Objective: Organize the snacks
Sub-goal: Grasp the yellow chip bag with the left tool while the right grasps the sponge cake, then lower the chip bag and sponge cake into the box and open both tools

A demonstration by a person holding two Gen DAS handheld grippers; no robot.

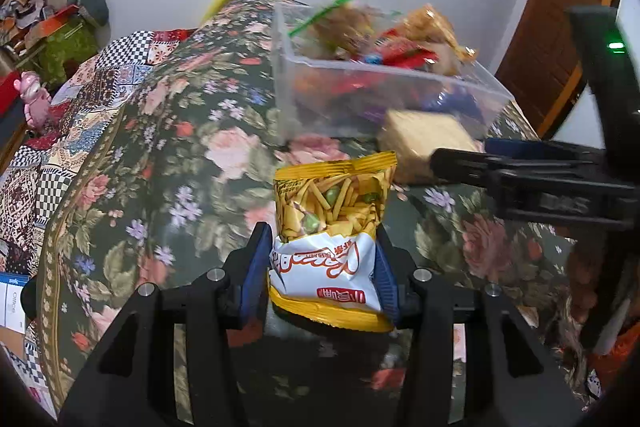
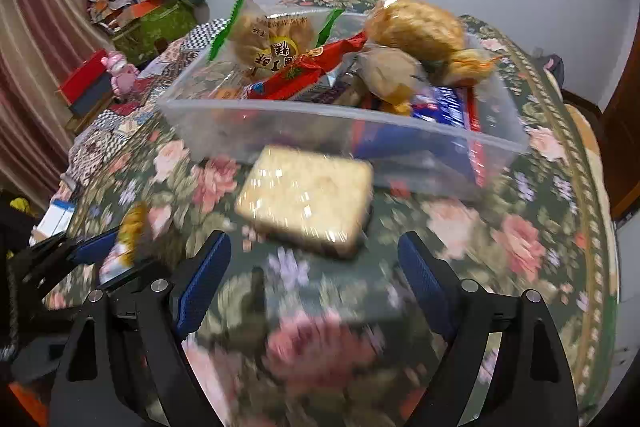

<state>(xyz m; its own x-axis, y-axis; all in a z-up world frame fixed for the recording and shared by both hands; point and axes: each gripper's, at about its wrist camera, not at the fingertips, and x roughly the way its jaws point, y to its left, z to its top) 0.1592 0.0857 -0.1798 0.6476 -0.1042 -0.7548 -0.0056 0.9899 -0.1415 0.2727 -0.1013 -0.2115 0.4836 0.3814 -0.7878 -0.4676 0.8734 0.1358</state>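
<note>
My left gripper is shut on a yellow and white snack bag, its blue pads pressing the bag's lower half from both sides. The bag hangs above the floral cloth. A clear plastic bin heaped with wrapped snacks stands behind it. A shiny pack of crackers lies flat on the cloth against the bin's near wall. My right gripper stands open just in front of that pack, with nothing between its pads. In the right wrist view the left gripper shows at the left with the bag.
The round table wears a floral cloth whose edge curves away at the right. A patchwork-covered surface lies to the left with a pink toy, a red box and a cluttered pile. A wooden door stands at the right.
</note>
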